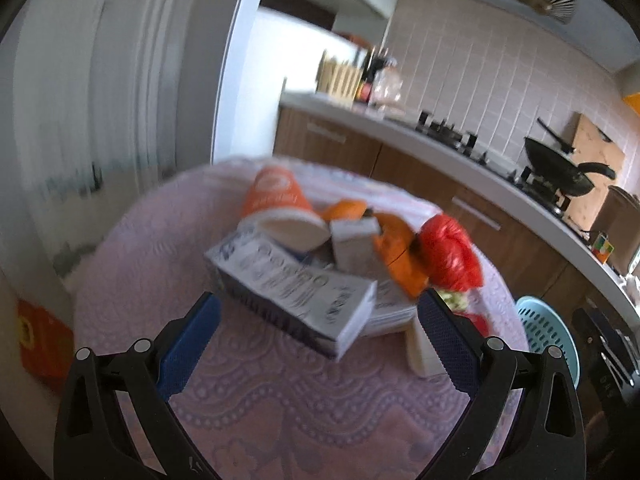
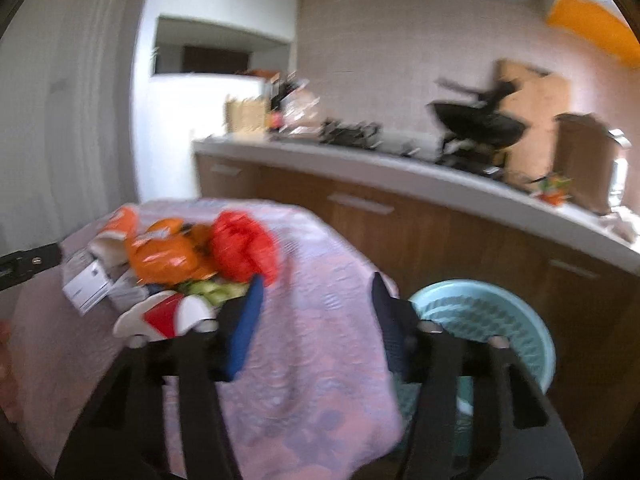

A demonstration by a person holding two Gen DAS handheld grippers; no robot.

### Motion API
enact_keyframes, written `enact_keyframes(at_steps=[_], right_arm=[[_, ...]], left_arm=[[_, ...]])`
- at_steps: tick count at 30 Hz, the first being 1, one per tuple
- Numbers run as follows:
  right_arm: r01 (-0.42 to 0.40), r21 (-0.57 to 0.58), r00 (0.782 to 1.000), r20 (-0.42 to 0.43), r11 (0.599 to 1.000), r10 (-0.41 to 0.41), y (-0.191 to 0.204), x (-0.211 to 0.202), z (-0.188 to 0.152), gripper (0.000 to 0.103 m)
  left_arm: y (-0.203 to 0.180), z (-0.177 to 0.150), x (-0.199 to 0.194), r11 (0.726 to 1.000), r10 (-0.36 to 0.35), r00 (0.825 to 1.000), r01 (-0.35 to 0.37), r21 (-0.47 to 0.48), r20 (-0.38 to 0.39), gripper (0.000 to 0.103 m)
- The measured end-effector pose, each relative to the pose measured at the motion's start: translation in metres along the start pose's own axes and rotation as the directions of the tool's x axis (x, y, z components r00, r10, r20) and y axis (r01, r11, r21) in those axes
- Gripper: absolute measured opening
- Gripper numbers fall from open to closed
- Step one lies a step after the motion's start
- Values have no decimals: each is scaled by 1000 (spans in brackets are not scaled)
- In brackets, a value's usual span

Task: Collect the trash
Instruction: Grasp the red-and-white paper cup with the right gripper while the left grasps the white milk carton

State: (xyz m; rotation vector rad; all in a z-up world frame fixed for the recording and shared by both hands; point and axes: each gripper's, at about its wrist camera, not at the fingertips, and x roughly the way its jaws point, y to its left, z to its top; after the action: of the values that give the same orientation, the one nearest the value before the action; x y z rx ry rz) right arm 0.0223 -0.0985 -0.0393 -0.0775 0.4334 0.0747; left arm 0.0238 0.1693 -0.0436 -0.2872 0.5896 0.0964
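A pile of trash lies on a round table with a pink cloth: a grey-white printed carton, an orange paper cup on its side, an orange wrapper and a crumpled red bag. My left gripper is open and empty, just in front of the carton. My right gripper is open and empty over the table's right edge; the red bag, orange wrapper and a red-and-white packet lie to its left.
A light blue perforated basket stands on the floor right of the table; it also shows in the left wrist view. Behind runs a kitchen counter with a stove, a black wok and wooden cabinets. A red box sits low left.
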Motion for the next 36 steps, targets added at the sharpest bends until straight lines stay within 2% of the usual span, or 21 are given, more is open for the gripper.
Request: enact_keyframes(at_steps=[3,6,9,14,18,20,21,22,24,28,30,33,35,36], right_arm=[[-112,1,993,-41,994,111,11,13,1,42],[-140,-33,988,-64,990,138,29,24,0,42],[-172,-50,982,-85,984,168,42,30,0,42],[-217,-61,969,-135,974,208,56,41,-8,42],[-266,-51,950,-182,963,253,65,48,-13,42],[-292,-49,940,-197,955,277,70,50,-14,42],[-300,-47,937,-201,953,285,71,50,-15,43],[-304,-46,936,-201,952,289,72,49,-14,45],[-314,-34,933,-195,949,301,71,48,-12,60],[-321,4,929,-190,947,316,62,54,-6,74],[-327,25,922,-209,945,325,58,61,-4,79],[-354,77,896,-258,932,362,59,70,-3,80],[-370,91,882,-277,924,381,67,70,-4,87],[-368,89,882,-282,925,378,72,70,-6,89]], left_arm=[[3,-2,17,999,32,998,-31,12,-58,95],[1,-6,35,998,49,993,-46,33,-110,95],[3,-12,44,993,101,984,-91,78,-147,91],[32,-14,31,994,107,981,-101,45,-161,90],[60,-13,18,988,158,974,-156,22,-162,90],[68,-13,14,989,148,975,-147,19,-163,89],[70,-13,11,993,118,979,-115,25,-164,89],[69,-14,9,996,82,983,-78,32,-165,90],[65,-14,8,999,25,986,-19,35,-167,91],[64,-2,28,997,29,981,-41,-60,-193,92],[63,4,47,990,87,969,-110,-91,-233,92],[58,7,65,977,184,948,-206,-60,-260,88],[54,5,70,971,220,940,-237,-35,-261,78],[53,3,72,967,240,933,-255,-20,-266,77]])
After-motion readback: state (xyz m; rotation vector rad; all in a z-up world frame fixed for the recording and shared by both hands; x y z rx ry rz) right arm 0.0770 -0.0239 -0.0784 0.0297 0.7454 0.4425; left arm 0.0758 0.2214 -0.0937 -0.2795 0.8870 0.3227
